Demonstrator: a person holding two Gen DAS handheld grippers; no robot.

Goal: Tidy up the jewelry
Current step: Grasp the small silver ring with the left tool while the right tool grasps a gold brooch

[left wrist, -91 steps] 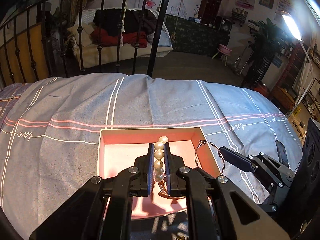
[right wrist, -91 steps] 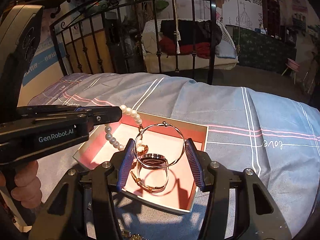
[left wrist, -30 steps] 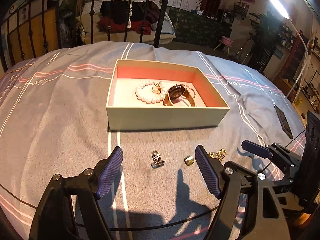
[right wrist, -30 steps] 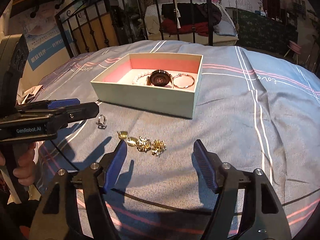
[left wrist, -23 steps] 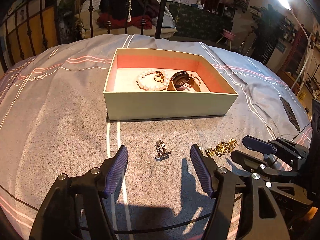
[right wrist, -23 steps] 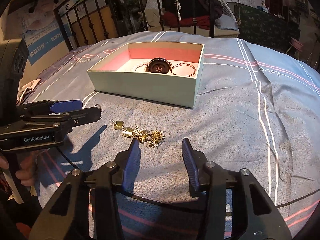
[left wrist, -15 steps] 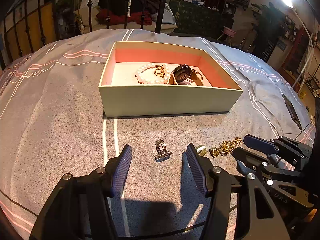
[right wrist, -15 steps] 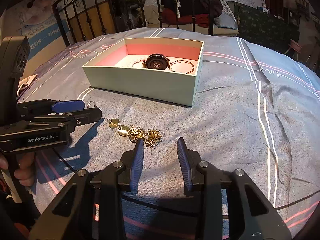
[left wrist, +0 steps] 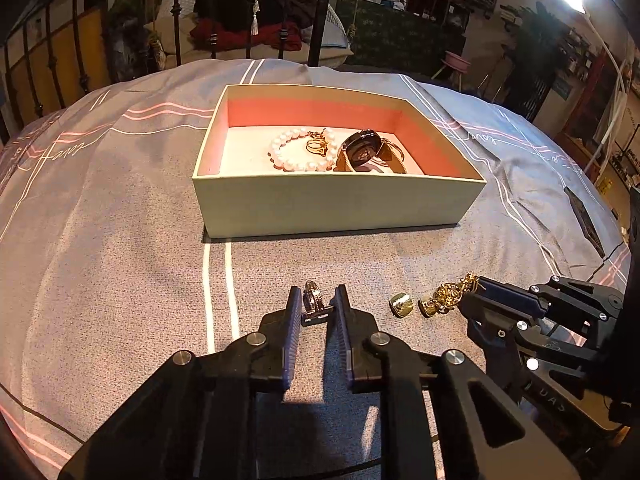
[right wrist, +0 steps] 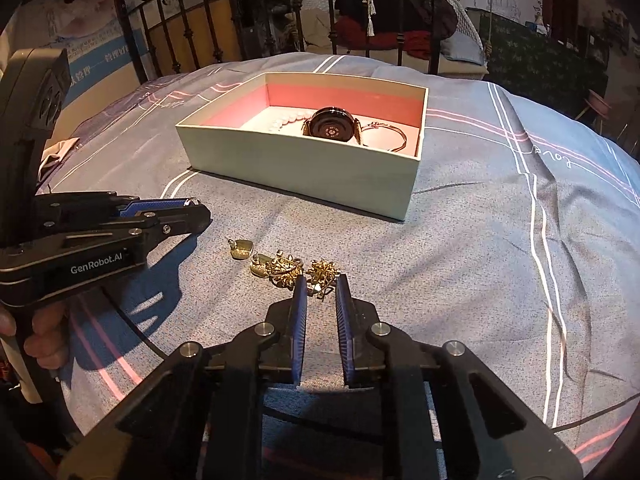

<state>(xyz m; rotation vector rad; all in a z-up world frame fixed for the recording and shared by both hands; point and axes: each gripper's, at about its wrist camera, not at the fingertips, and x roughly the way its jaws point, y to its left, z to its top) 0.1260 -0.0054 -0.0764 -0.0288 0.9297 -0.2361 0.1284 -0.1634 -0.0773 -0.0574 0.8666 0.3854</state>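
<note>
A pale box (left wrist: 336, 208) with a pink lining sits on the grey striped bedspread. In it lie a pearl bracelet (left wrist: 296, 152), a dark watch (left wrist: 362, 152) and a thin bangle (right wrist: 386, 136). In front of the box, my left gripper (left wrist: 317, 300) is closing, its pads against a silver ring (left wrist: 312, 294) standing between them. To its right, my right gripper (right wrist: 320, 286) is closing on the near edge of a gold flower ornament (right wrist: 323, 271). A gold leaf ornament (right wrist: 282, 268) and a small gold pendant (right wrist: 241, 249) lie loose beside it.
A black iron bed rail (left wrist: 316, 12) stands behind the bedspread. A dark flat object (left wrist: 584, 220) lies at the right edge. A person's hand (right wrist: 44, 332) holds the left gripper's handle at the left. A thin black cable runs across the cloth near me.
Both grippers left the box, where bracelet and bangle now lie, and came down in front of it. Their jaws narrowed from wide apart to around the ring and the gold ornament.
</note>
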